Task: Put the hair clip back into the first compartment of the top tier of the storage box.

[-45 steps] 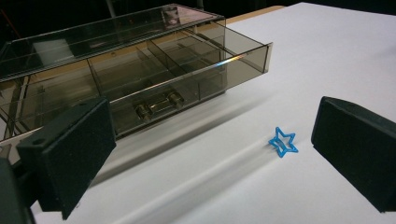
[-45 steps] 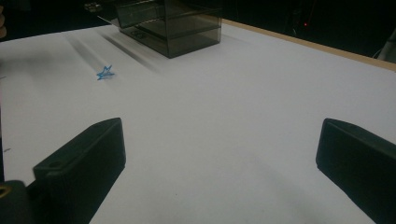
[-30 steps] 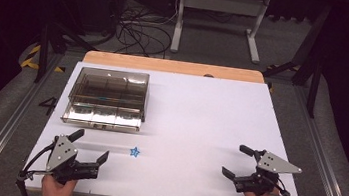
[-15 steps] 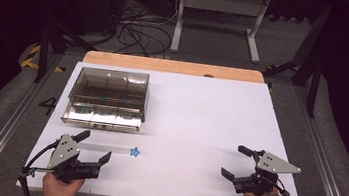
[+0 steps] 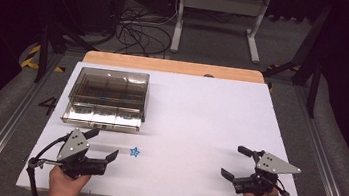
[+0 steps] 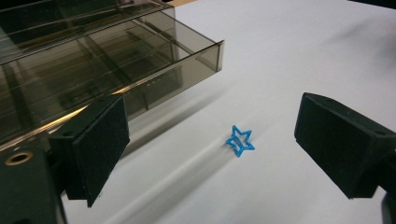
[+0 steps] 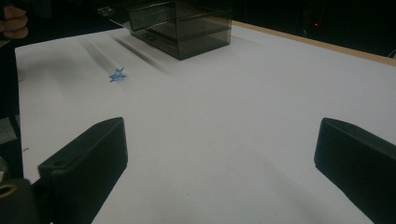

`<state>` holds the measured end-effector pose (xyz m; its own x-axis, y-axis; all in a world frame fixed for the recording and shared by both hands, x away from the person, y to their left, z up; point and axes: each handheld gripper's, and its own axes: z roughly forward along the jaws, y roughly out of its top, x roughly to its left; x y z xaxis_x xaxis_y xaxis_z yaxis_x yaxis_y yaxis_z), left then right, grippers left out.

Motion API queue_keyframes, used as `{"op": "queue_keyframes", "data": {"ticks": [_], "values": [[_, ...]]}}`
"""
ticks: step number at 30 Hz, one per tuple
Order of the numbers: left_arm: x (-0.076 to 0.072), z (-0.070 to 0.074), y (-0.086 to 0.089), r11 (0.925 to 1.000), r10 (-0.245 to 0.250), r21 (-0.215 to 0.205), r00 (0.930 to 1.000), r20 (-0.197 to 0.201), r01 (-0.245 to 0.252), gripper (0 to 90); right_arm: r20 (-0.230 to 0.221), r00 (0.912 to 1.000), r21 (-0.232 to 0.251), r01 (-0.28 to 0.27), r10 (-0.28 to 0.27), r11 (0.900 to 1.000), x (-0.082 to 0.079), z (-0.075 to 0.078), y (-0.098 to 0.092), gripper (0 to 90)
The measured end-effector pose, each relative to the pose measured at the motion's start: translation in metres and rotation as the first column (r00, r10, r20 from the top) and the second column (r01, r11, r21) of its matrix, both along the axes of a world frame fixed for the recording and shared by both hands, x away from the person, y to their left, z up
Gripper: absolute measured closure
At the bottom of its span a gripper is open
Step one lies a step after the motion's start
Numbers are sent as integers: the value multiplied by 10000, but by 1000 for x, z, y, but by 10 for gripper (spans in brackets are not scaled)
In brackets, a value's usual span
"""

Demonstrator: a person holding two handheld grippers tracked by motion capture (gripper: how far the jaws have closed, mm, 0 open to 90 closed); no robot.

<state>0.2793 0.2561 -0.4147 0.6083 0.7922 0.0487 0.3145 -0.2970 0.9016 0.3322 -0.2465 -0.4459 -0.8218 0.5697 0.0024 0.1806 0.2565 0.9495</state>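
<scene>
Spiky blue star outline [image 6: 240, 140] on smooth white tabletop [image 5: 200, 121]

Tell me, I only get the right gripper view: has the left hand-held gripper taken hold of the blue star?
Observer: No. The left hand-held gripper is open. Its jaws have just been closing slightly with nothing between them, and the blue star lies untouched on the table ahead of them.
Operator: Is that smoky box divided inside?
Observer: Yes, the high view shows dividers forming compartments in the smoky box.
</scene>
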Motion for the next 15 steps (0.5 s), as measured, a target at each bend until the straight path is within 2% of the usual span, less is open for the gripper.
{"op": "queue_keyframes", "data": {"ticks": [7,15], "values": [[9,6,-18,9988,-431,209,9990,-99,433,115,25,10000,-11,-5,5,10000,-1,0,-1,33],[17,7,-33,9972,-684,279,9970,-349,694,122,29,10000,3,-14,14,10000,-1,0,-2,33]]}}
